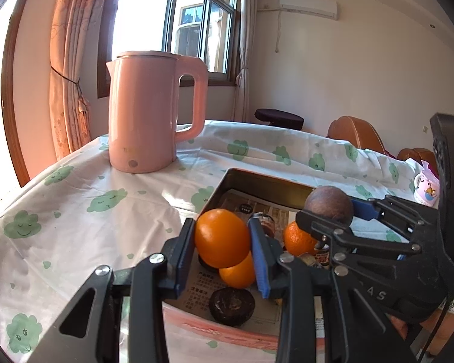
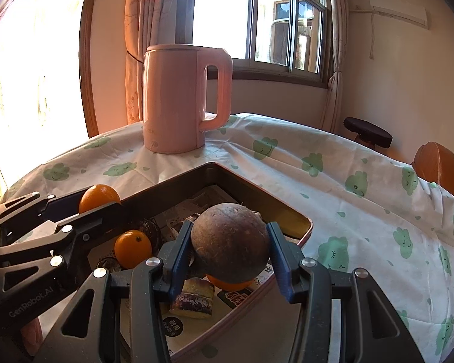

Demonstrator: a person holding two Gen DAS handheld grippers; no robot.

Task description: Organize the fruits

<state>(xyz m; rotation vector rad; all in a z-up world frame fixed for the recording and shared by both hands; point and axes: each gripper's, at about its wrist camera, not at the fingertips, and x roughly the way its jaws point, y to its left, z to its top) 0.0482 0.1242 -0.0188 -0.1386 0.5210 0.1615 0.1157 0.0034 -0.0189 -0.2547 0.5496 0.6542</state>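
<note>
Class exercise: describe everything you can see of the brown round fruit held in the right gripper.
The brown round fruit is a dull, rough-skinned ball with pale scuffs, a faint seam line and a small fibrous tuft at its top. It looks hard and dry. The right gripper holds it, blue-padded fingers pressing both sides. It hangs above the metal tray, over an orange lying there.

This is a lived-in room of a home. A table draped in a white cloth printed with smiling green clouds [image 2: 333, 187] carries a pink plastic electric kettle [image 1: 154, 112]. Behind it a sliding window with a brown wooden frame [image 2: 287, 21] is flanked by tied-back patterned curtains [image 1: 72, 69]. A white wall-mounted air conditioner [image 1: 308, 6] hangs near the ceiling, and a dark round padded stool [image 2: 367, 136] and brown leather chair backs [image 1: 354, 133] stand beside the table.
</note>
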